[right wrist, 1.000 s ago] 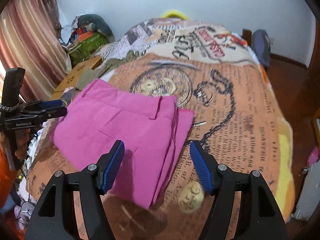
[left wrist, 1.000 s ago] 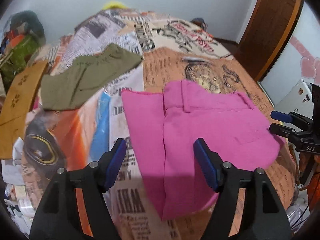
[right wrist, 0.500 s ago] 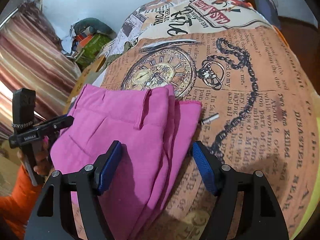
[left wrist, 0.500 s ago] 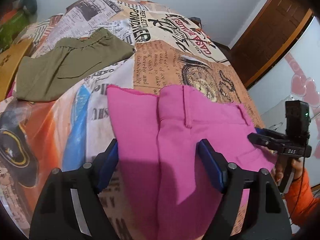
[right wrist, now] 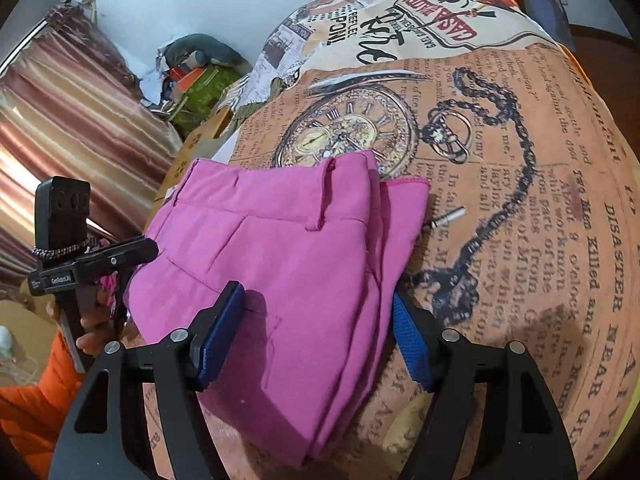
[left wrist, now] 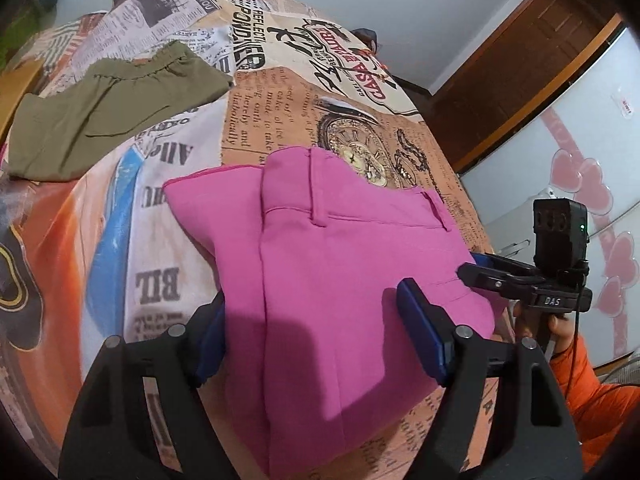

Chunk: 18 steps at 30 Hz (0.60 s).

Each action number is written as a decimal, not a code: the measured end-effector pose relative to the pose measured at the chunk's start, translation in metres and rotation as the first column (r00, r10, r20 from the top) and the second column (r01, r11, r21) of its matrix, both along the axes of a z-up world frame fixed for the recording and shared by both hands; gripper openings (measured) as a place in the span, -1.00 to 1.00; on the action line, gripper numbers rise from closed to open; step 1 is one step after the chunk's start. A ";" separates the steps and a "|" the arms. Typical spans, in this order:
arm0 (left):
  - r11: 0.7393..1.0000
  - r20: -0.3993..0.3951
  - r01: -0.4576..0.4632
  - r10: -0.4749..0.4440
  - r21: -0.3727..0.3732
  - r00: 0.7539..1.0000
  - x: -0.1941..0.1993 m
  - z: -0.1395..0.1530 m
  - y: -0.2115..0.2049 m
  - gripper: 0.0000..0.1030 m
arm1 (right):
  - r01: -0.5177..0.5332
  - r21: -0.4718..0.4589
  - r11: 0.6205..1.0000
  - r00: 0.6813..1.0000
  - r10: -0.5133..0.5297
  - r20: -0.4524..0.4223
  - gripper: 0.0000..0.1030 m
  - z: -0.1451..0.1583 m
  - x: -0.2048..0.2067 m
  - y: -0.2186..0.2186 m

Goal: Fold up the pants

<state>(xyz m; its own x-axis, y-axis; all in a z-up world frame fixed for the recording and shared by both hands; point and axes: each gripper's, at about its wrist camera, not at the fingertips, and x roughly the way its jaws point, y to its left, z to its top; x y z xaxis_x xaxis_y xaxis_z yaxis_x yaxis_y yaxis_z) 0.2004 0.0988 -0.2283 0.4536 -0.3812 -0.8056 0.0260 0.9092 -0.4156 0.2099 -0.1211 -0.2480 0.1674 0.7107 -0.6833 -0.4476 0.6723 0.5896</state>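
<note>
Left wrist, pink pants folded, waistband up

Your left wrist camera is looking from low and close over the pink pants toward the far wall, catching your right tool at right. Your right one is facing likewise, sharing the pants and printed bedspread.

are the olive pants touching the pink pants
Apart. The left wrist view shows the olive pants lying up and to the left, with a wide strip of printed bedspread bare between them and the pink pants.
</note>
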 end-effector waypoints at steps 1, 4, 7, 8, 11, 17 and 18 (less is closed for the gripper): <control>1.000 -0.001 0.002 -0.002 0.007 1.000 0.003 0.000 -0.002 0.36 | 0.002 -0.006 1.000 1.000 -0.002 0.007 0.22 0.000 0.002 0.003; 0.999 -0.005 0.000 0.000 0.034 1.000 0.012 -0.001 -0.006 0.08 | 0.017 -0.023 1.000 0.999 -0.016 0.029 0.06 0.000 0.009 0.007; 0.999 -0.005 -0.017 0.018 0.048 1.000 0.019 -0.003 -0.003 -0.24 | 0.045 -0.030 0.999 0.998 -0.044 0.040 -0.27 -0.001 0.017 0.004; 0.998 -0.002 -0.023 0.023 0.056 1.000 0.020 -0.003 -0.002 -0.30 | 0.054 -0.030 0.998 0.998 -0.053 0.043 -0.34 -0.001 0.019 0.002; 0.997 0.013 -0.024 0.023 0.071 1.000 0.020 0.001 -0.001 -0.46 | 0.061 -0.031 0.998 0.996 -0.059 0.067 -0.60 0.003 0.020 -0.001; 0.988 0.068 -0.006 -0.004 0.153 0.998 0.019 0.021 -0.012 -0.66 | 0.044 -0.071 0.996 0.984 -0.031 0.174 -0.77 0.029 0.014 0.007; 0.986 0.081 -0.006 -0.007 0.166 0.997 0.018 0.026 -0.014 -0.67 | 0.041 -0.068 0.997 0.982 -0.028 0.185 -0.78 0.034 0.013 0.008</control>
